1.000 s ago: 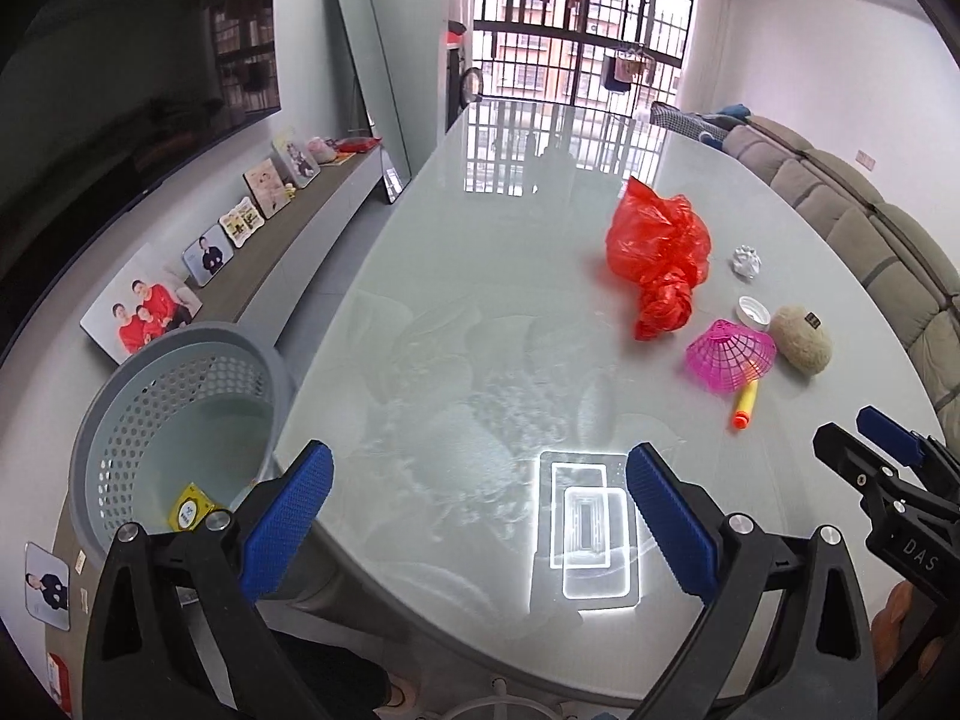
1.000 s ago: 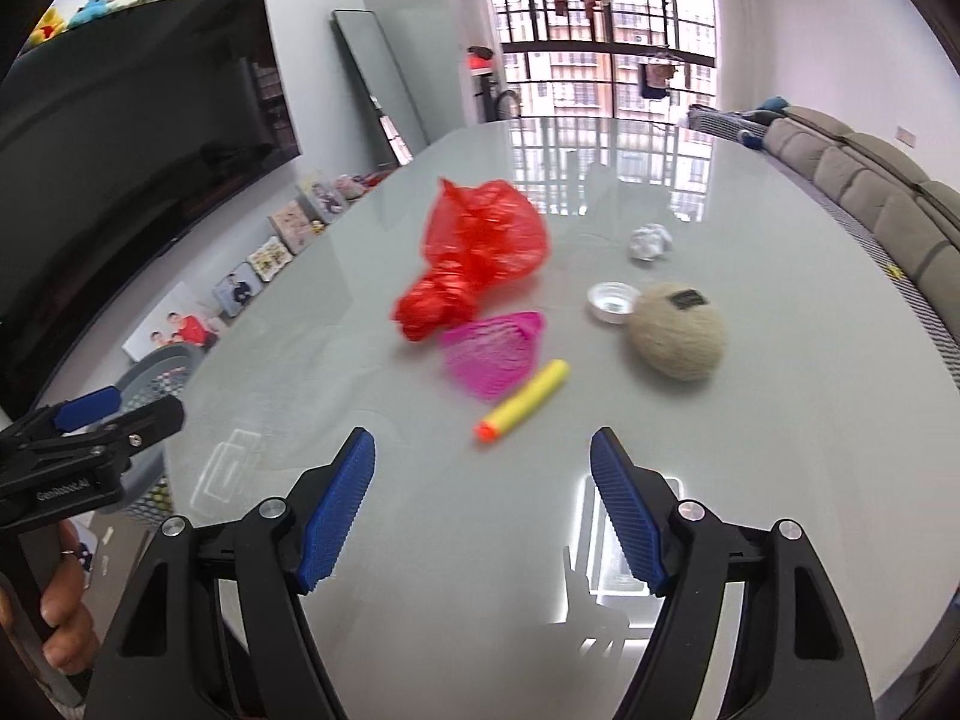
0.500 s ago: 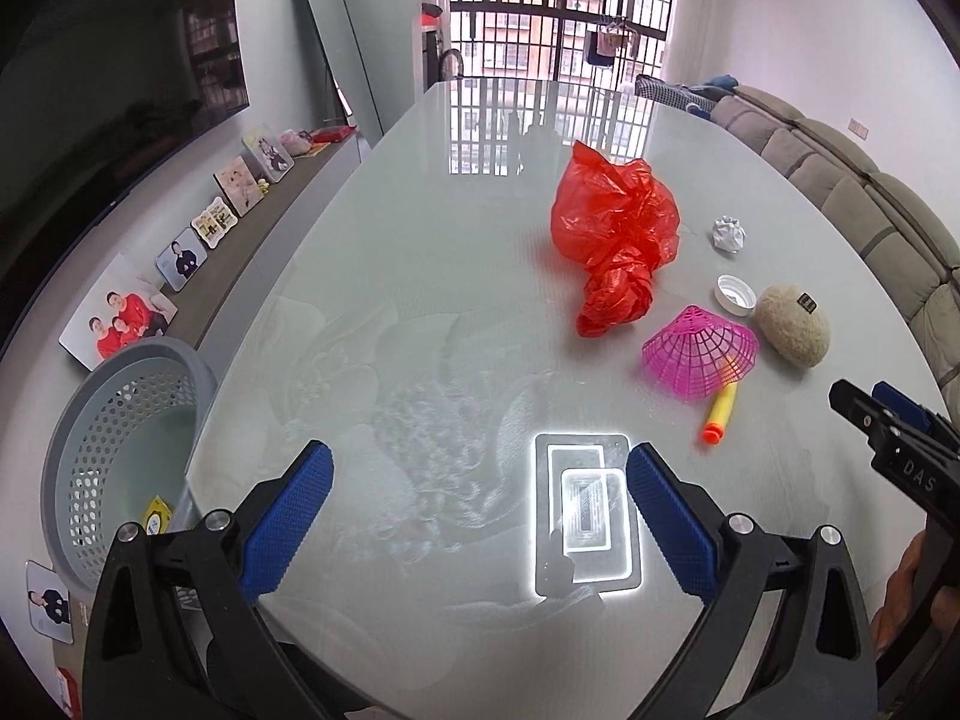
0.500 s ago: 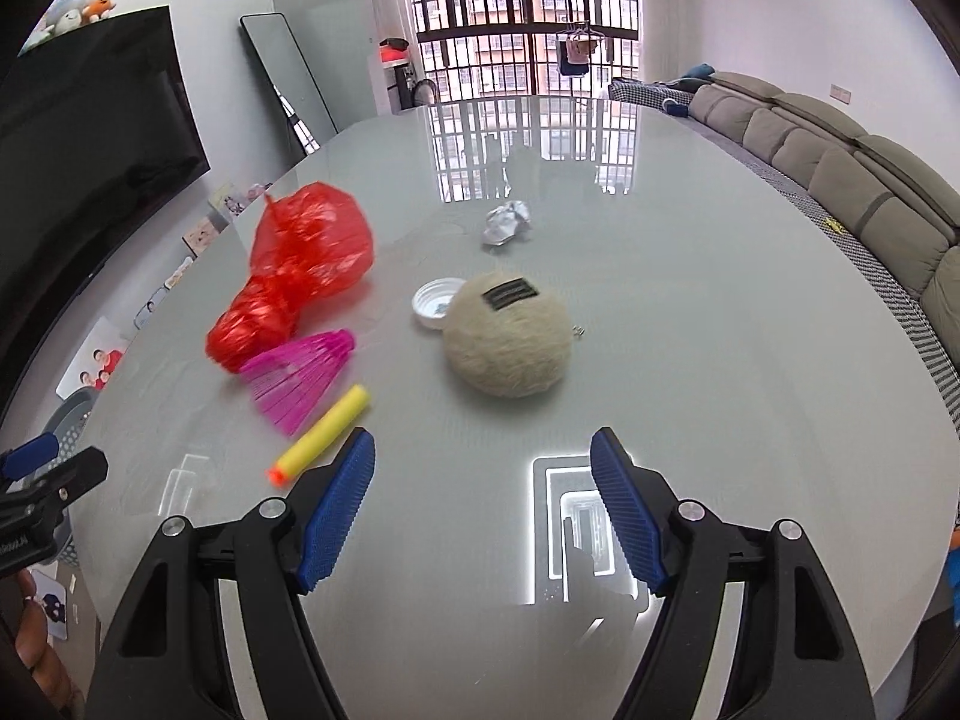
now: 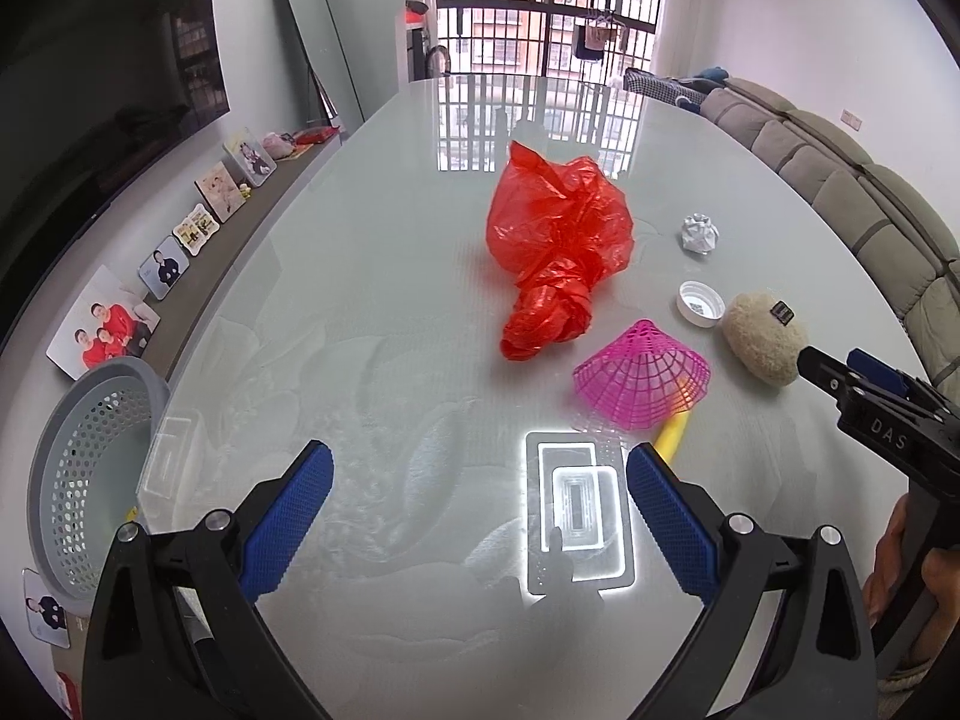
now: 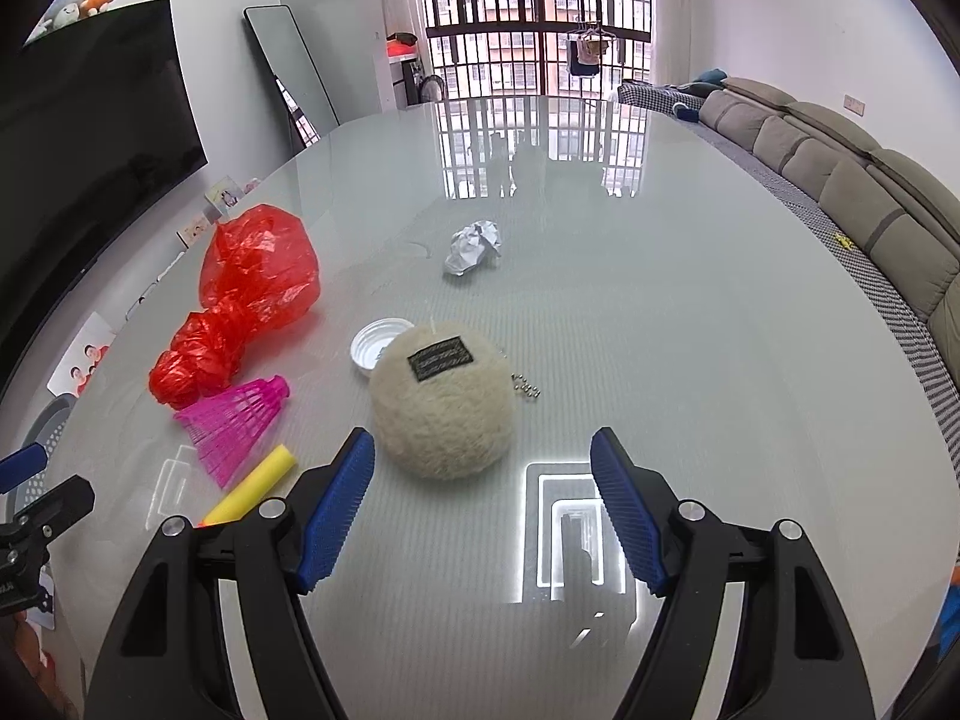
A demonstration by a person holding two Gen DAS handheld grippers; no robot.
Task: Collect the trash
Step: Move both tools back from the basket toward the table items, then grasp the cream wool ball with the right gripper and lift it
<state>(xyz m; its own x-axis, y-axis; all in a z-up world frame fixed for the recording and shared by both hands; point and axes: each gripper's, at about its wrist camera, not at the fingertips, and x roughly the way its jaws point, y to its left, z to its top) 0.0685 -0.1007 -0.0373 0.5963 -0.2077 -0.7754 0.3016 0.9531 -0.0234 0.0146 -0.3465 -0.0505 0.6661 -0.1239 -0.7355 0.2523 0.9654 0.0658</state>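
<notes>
glossy pale counter (image 5: 372, 276) fills a living room, sofa along one side, barred window at the far end, perforated grey basket (image 5: 90, 468) standing off the counter's near left edge. compared with a second ago, both views have swung toward the clutter: in the left wrist view the basket has slid out to the frame edge and the red plastic bag (image 5: 555, 246) now sits near centre; in the right wrist view the fluffy cream ball (image 6: 444, 402) has gone from far right of the fingers to just ahead of them, slightly left of centre. left gripper (image 5: 477, 516) has its fingers wide with nothing between them, hovering over bare counter short of the bag. right gripper (image 6: 480, 501) has its fingers wide too, empty, the opening unchanged over the second. trash lies grouped and untouched: pink shuttlecock (image 6: 234, 420) lying over the yellow foam dart (image 6: 252, 492), white bottle cap (image 6: 378, 342) just behind the ball, crumpled paper wad (image 6: 474, 249) further back, apart. reading: approach is under way, nothing collected yet from this group; something yellow shows low in the basket, unclear what. right hand seems lined up on the ball, though whether that plush keychain counts as trash is uncertain. the bag looks like the left gripper's likeliest pick.
</notes>
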